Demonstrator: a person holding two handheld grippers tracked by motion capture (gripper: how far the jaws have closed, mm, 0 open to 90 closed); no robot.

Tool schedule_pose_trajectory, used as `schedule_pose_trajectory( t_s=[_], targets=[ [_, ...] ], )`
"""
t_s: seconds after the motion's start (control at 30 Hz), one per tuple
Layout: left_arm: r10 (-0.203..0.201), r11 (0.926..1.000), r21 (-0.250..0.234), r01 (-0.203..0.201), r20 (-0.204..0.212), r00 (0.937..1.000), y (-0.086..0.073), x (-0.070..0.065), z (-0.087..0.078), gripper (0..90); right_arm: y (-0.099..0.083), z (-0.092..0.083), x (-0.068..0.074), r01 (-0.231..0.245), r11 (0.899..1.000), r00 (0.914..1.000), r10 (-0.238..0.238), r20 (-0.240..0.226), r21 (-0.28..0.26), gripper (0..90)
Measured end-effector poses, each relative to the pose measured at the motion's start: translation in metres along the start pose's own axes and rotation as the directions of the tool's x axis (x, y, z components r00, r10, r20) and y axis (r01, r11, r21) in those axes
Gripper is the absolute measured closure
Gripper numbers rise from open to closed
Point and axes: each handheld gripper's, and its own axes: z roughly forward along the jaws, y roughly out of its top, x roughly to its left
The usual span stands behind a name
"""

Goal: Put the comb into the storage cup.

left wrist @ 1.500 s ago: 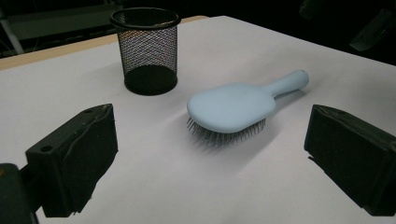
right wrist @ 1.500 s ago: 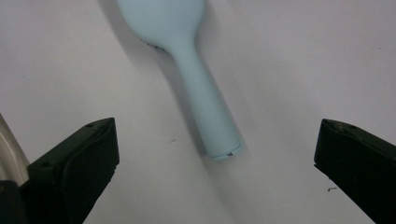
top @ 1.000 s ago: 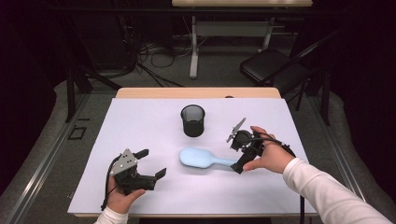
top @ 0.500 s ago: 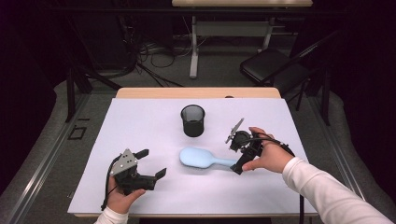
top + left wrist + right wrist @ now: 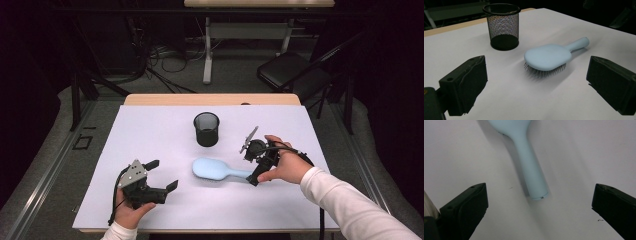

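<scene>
The left gripper point(image 5: 162, 175) is at the near left of the table point(image 5: 150, 130), its jaws wide apart and holding nothing. The right gripper point(image 5: 251, 157), also spread and holding nothing, is at the handle end of the light blue hairbrush point(image 5: 215, 170), which lies bristles down at the centre. Farther stands the black mesh cup point(image 5: 206, 129).

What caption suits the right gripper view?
Open right gripper poised above the handle end of a light blue hairbrush lying on the white table.
</scene>
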Motion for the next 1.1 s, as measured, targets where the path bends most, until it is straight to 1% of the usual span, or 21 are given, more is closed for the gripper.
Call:
schedule_pose_trajectory(
  t_s=[0.07, 0.1, 0.2, 0.4, 0.47, 0.5, 0.6, 0.67, 0.7, 0.87, 0.9, 1.0, 1.03, 1.1],
  targets=[
    [0.002, 1.0, 0.004, -0.002, 0.0, 1.0, 0.0, 0.0, 0.0, 3.6, 0.001, 0.001, 0.0, 0.008, 1.0, 1.0, -0.008, 0.0, -0.006, 0.7],
    [0.002, 1.0, 0.004, -0.002, -0.001, 1.0, 0.0, 0.0, 0.0, 3.6, 0.001, 0.001, 0.0, 0.003, 1.0, 1.0, -0.003, 0.001, 0.0, 0.7],
    [0.001, 1.0, 0.001, -0.001, 0.0, 1.0, 0.0, 0.0, 0.0, 3.6, 0.003, 0.002, 0.001, 0.015, 1.0, 0.9999, -0.015, -0.001, 0.002, 1.0],
    [0.0, 1.0, 0.001, 0.0, 0.001, 1.0, 0.0, 0.0, 0.0, 3.6, 0.005, 0.005, 0.002, 0.02, 1.0, 0.9998, -0.02, 0.0, 0.01, 1.4],
    [0.0, 1.0, -0.001, 0.0, 0.001, 1.0, 0.0, 0.0, 0.0, 3.6, 0.006, 0.006, 0.001, 0.034, 0.999, 0.9994, -0.034, 0.006, 0.016, 1.9],
    [0.0, 1.0, -0.001, 0.0, 0.001, 1.0, 0.0, 0.0, 0.0, 3.6, 0.007, 0.006, 0.002, 0.029, 0.999, 0.9996, -0.029, 0.006, 0.017, 2.2],
    [-0.001, 1.0, -0.001, 0.001, 0.001, 1.0, 0.0, 0.0, 0.0, 3.6, 0.009, 0.007, 0.002, 0.043, 0.999, 0.999, -0.043, 0.007, 0.012, 2.8],
    [-0.001, 1.0, -0.002, 0.001, 0.001, 1.0, 0.0, 0.0, 0.0, 3.6, 0.011, 0.008, 0.003, 0.039, 0.999, 0.9992, -0.039, 0.005, 0.014, 3.0],
    [-0.001, 1.0, -0.001, 0.001, 0.002, 1.0, 0.0, 0.0, 0.0, 3.6, 0.011, 0.008, 0.003, 0.047, 0.999, 0.9989, -0.047, 0.006, 0.012, 3.0],
    [-0.001, 1.0, -0.002, 0.001, 0.003, 1.0, 0.0, 0.0, 0.0, 3.6, 0.015, 0.01, 0.005, 0.047, 0.999, 0.9989, -0.047, 0.004, 0.01, 3.3],
    [-0.001, 1.0, -0.002, 0.001, 0.002, 1.0, 0.0, 0.0, 0.0, 3.6, 0.015, 0.01, 0.004, 0.058, 0.998, 0.9983, -0.058, 0.006, 0.009, 3.4],
    [-0.001, 1.0, 0.0, 0.001, 0.003, 1.0, 0.0, 0.0, 0.0, 3.9, 0.018, 0.011, 0.005, 0.056, 0.998, 0.9984, -0.056, 0.003, 0.008, 3.4],
    [-0.001, 1.0, 0.0, 0.001, 0.003, 1.0, 0.0, 0.0, 0.0, 3.9, 0.018, 0.012, 0.005, 0.064, 0.998, 0.9979, -0.064, 0.006, 0.006, 3.4],
    [-0.002, 1.0, -0.002, 0.002, 0.003, 1.0, 0.0, 0.0, 0.0, 3.9, 0.02, 0.013, 0.005, 0.064, 0.998, 0.998, -0.064, 0.006, 0.003, 3.7]
  ],
)
